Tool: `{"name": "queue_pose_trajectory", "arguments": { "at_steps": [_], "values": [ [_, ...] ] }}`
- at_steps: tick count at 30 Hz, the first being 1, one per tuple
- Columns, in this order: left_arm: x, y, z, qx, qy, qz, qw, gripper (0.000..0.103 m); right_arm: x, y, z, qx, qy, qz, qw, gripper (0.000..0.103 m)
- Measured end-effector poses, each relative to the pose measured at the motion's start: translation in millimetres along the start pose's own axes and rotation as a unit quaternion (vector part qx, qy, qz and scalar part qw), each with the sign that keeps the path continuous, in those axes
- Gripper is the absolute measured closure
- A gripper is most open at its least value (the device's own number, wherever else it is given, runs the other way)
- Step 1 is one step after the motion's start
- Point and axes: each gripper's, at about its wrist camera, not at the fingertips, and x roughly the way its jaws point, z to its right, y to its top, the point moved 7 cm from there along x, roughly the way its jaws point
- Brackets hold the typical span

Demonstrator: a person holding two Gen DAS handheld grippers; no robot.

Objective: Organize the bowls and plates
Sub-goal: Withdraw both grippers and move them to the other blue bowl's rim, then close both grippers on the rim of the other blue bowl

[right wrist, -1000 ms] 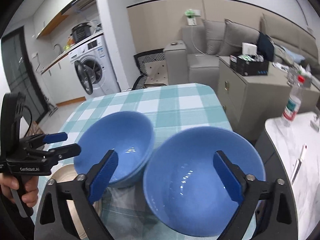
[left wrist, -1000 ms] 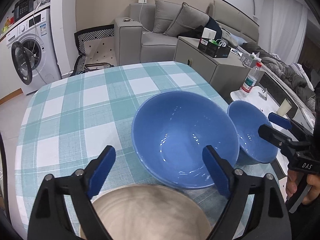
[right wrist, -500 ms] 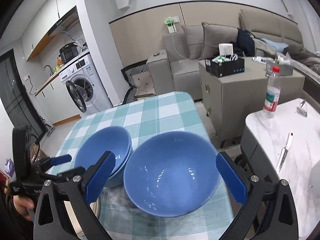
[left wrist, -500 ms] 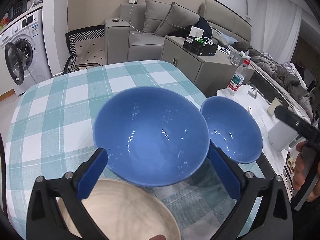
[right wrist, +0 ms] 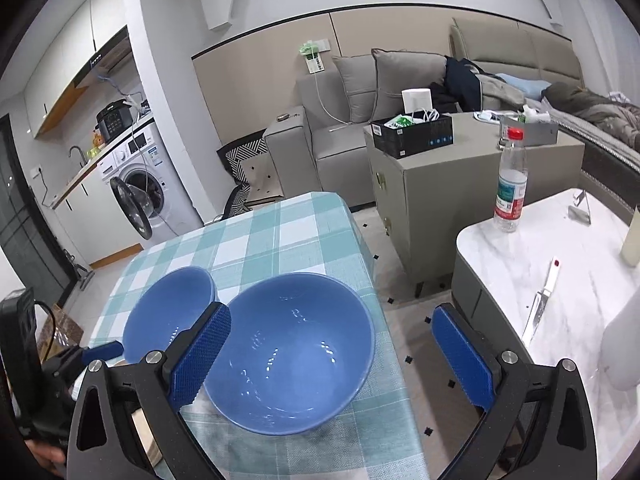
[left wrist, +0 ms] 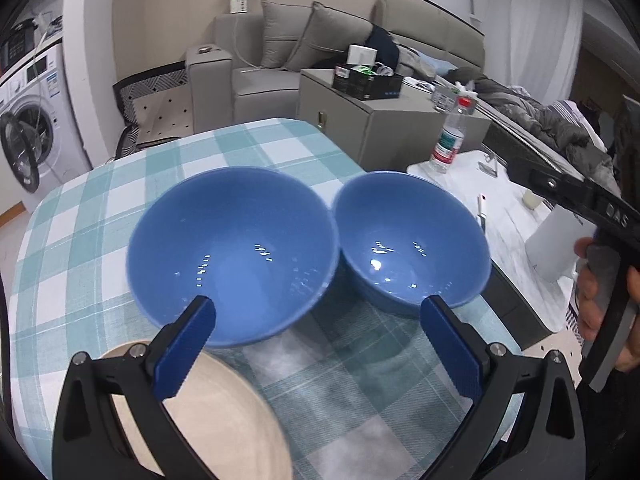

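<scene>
Two blue bowls stand side by side, rims touching, on the checked tablecloth. In the left wrist view the left bowl is larger than the right bowl; a beige plate lies in front of them under the left finger. My left gripper is open and empty, above and short of the bowls. In the right wrist view my right gripper is open and empty above the near bowl, with the other bowl behind its left finger. The plate's edge shows at lower left.
The table's right edge runs just beside the right bowl. Past it stands a white marble side table with a water bottle, a knife and a white container. A grey cabinet, sofa and washing machine lie beyond.
Both grippers have pulled back and up from the bowls. The left gripper's view has shifted right, now facing the gap between the two bowls. The bowls have not moved.
</scene>
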Motion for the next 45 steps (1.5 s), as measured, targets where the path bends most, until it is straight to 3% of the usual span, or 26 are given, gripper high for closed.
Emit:
{"name": "queue_pose_trajectory", "arguments": {
  "at_steps": [4,8,11,15,17,29,34,37,38,40,42,45],
  "values": [
    [4,0,18,0.016,-0.021,-0.003,0.9996,0.003,3,-2,9,0.010,0.000,-0.006,1.000,0.001],
    [12,0,28,0.010,-0.035,-0.013,0.9993,0.010,-1,0,17,0.027,0.012,-0.001,1.000,0.001],
    [17,0,33,-0.001,-0.045,-0.020,0.9988,0.017,-1,-1,21,0.030,0.013,-0.002,0.999,0.001],
    [22,-3,39,-0.024,-0.068,-0.035,0.9968,0.035,12,-6,28,0.025,-0.011,-0.019,0.999,0.001],
    [25,-3,43,-0.030,-0.080,-0.042,0.9955,0.037,19,-9,31,0.030,-0.014,-0.028,0.999,0.001],
    [43,-1,42,-0.039,-0.043,-0.042,0.9974,0.038,58,-28,45,0.036,-0.042,-0.071,0.996,0.001],
    [54,-1,38,-0.050,-0.047,-0.046,0.9966,0.044,70,-35,47,0.023,-0.050,-0.086,0.995,0.001],
    [57,-2,36,-0.052,-0.048,-0.047,0.9964,0.049,76,-40,45,0.018,-0.047,-0.097,0.994,0.012],
    [58,-2,37,-0.051,-0.049,-0.047,0.9964,0.049,79,-42,44,0.015,-0.046,-0.103,0.994,0.022],
    [58,-2,37,-0.049,-0.055,-0.048,0.9961,0.055,83,-46,42,0.007,-0.045,-0.111,0.993,0.026],
    [59,-2,37,-0.050,-0.058,-0.049,0.9959,0.060,86,-49,37,-0.003,-0.038,-0.118,0.992,0.042],
    [59,-2,38,-0.045,-0.057,-0.048,0.9962,0.063,88,-53,30,-0.018,-0.034,-0.125,0.991,0.046]
  ]
}}
